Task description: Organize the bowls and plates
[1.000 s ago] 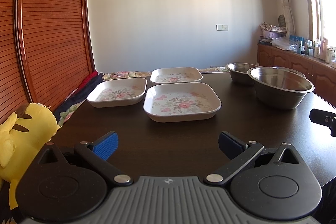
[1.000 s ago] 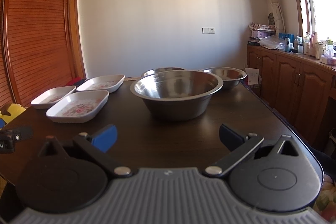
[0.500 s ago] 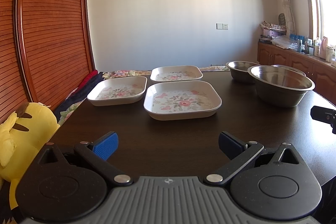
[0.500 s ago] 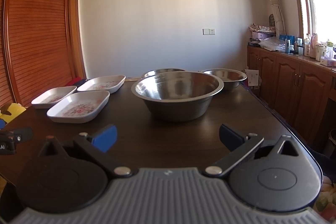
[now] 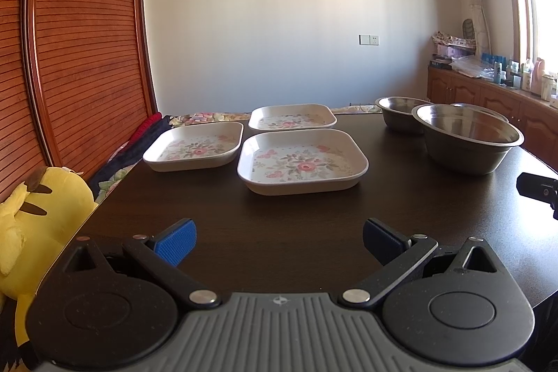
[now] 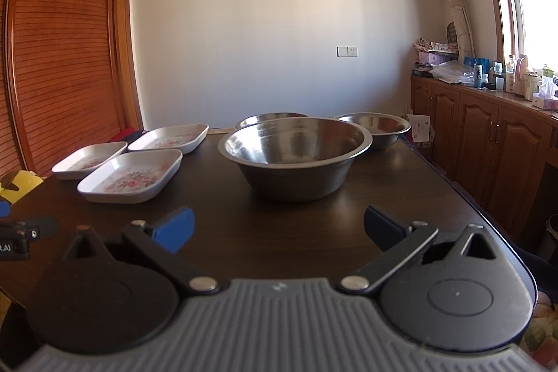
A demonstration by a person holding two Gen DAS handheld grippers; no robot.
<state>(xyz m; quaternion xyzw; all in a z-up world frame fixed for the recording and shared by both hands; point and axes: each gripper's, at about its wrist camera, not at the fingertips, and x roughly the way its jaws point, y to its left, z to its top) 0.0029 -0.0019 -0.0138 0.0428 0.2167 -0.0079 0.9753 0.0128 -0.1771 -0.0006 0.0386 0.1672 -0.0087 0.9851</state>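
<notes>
Plates and bowls, all six laid out on the dark table (image 5: 418,197) and none stacked yet. Three floral plates sit on the left half: the nearest plate (image 5: 302,161) dead ahead of my left gripper (image 5: 279,241), the left plate (image 5: 195,146) just beside it, the far plate (image 5: 292,117) behind. On the right half, the big steel bowl (image 6: 294,156) sits square in front of my right gripper (image 6: 278,230), with two smaller steel bowls (image 6: 375,128) behind it.

What's changed over the last second? Very little. Both views have crept a touch closer and the dishes sit slightly lower in the left frame, so I'm easing forward and nothing on the table has shifted. Both sets of tongs are spread wide with nothing between them.

I read this as the approach only. My guess is the left goes for a plate rim and the right for the big bowl, but neither is committed yet.
</notes>
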